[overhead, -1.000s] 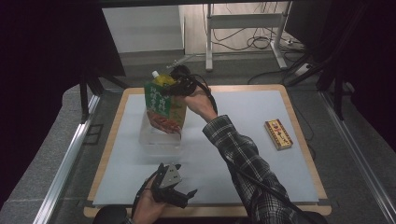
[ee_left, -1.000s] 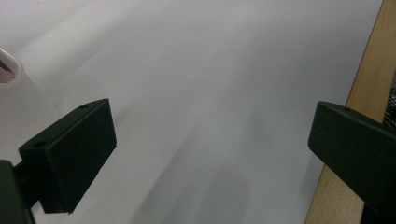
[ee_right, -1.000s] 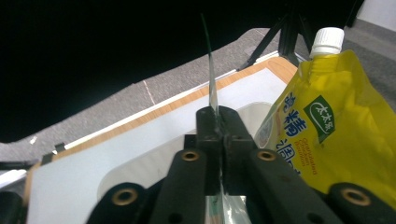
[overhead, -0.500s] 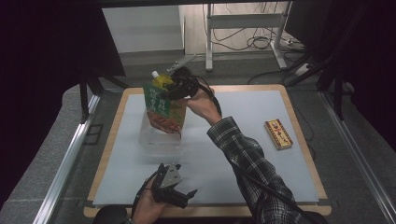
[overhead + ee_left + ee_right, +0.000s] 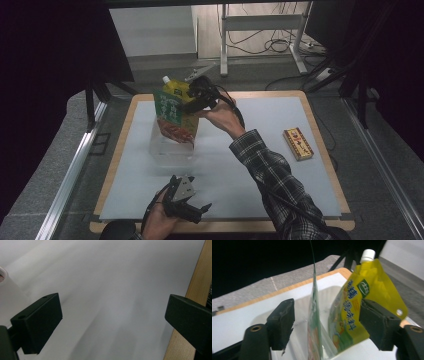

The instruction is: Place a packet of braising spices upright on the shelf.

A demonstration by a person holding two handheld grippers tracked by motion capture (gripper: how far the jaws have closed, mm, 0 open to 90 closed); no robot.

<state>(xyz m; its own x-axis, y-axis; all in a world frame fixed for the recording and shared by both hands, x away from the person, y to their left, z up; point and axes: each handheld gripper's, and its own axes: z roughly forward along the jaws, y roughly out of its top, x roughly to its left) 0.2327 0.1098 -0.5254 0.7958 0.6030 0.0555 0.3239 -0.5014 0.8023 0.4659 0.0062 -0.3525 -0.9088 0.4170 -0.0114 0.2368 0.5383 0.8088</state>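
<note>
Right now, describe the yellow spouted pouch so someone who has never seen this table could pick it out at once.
On the white-topped table, look to the far left part for a clear plastic tray. Two packets stand in it: a flat green packet and, behind it, the yellow pouch. Only the yellow one has a white screw cap on a spout and blue lettering.

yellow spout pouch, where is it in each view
high view: the yellow spout pouch stands upper left of centre, in the clear tray, behind the green pouch.
right gripper view: right of centre, before the right pad.
left gripper view: not in it.
shared landmark: the green pouch.
</note>
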